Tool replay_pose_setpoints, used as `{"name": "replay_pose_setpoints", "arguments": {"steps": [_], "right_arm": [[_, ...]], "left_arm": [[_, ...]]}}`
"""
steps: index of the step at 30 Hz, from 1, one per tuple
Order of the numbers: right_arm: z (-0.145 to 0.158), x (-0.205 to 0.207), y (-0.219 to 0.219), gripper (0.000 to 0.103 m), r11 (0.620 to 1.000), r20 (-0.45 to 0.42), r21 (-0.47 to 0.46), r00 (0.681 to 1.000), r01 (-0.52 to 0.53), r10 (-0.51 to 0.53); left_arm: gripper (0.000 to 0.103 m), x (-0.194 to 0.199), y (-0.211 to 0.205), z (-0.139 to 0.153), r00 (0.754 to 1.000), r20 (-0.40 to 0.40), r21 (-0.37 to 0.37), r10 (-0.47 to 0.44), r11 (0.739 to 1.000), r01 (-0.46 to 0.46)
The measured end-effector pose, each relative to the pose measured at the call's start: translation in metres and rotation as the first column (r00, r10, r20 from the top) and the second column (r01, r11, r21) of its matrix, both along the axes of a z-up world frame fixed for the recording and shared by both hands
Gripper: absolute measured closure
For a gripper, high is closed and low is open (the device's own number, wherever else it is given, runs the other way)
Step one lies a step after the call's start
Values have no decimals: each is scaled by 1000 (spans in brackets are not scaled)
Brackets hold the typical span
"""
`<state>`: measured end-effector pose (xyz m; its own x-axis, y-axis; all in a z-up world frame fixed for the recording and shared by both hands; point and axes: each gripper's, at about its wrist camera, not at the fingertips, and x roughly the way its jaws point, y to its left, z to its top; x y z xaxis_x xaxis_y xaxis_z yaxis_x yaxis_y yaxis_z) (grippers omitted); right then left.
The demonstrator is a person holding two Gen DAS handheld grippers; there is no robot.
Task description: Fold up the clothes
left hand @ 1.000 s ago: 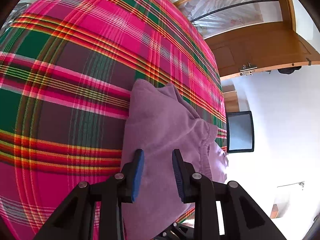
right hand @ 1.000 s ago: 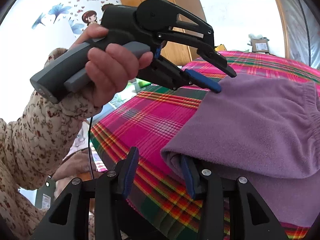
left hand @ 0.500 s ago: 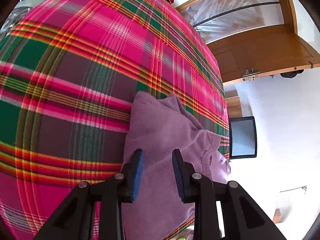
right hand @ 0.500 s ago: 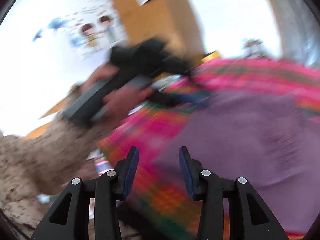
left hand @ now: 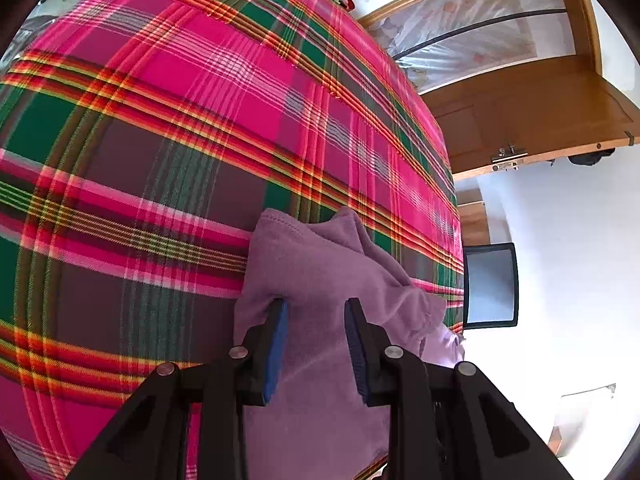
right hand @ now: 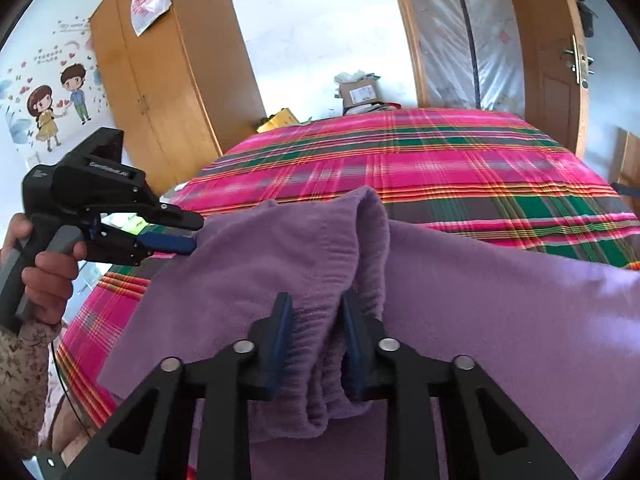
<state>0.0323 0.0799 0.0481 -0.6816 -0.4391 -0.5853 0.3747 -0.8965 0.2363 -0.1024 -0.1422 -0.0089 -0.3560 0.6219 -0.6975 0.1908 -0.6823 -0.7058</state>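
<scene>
A purple fleece garment (left hand: 320, 256) lies on a bed with a pink and green plaid spread (left hand: 160, 120). My left gripper (left hand: 314, 308) holds a thick fold of it, and cloth covers the tip of its left finger. In the right wrist view the left gripper (right hand: 192, 232), in a person's hand (right hand: 44, 276), grips the garment's (right hand: 480, 300) left edge and keeps it raised off the spread (right hand: 440, 152). My right gripper (right hand: 316, 304) has its jaws closing on the bunched ribbed waistband, which fills the gap between the pads.
A wooden wardrobe (right hand: 160, 80) stands beyond the bed at the left and a wooden door (right hand: 560, 80) at the right. A cardboard box (right hand: 362, 94) sits past the far edge. A dark screen (left hand: 490, 286) stands beside the bed.
My right gripper left the garment's folded corner, swung across to the waistband and narrowed its jaws on it. The left gripper stayed put; cloth now laps over its left fingertip.
</scene>
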Motion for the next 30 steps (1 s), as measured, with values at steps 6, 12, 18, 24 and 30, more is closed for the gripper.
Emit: {"name": "replay_pose_setpoints", "arguments": {"steps": [6,12,18,24,30], "right_arm": [[9,10,15,95,992,25,-123,1000,7,-4],[-4,4,14,90,996,69,-79,997,37,-32],[0,9,12,60,999,28,-31,999,35,-34],[-12,-3,13,57,999,84,-37,996,39,-35],[-15,-4,17,65,994,122,-100,992,30,-18]], "left_arm": [[74,-3,5,2,1000,-8,-29,-16,999,15],[74,-2,7,1,1000,-8,-32,-9,999,9],[74,0,11,2,1000,-11,-42,-3,999,2],[74,-2,12,1,1000,-8,-39,-2,999,2],[74,-3,13,1,1000,-5,-36,-2,999,1]]}}
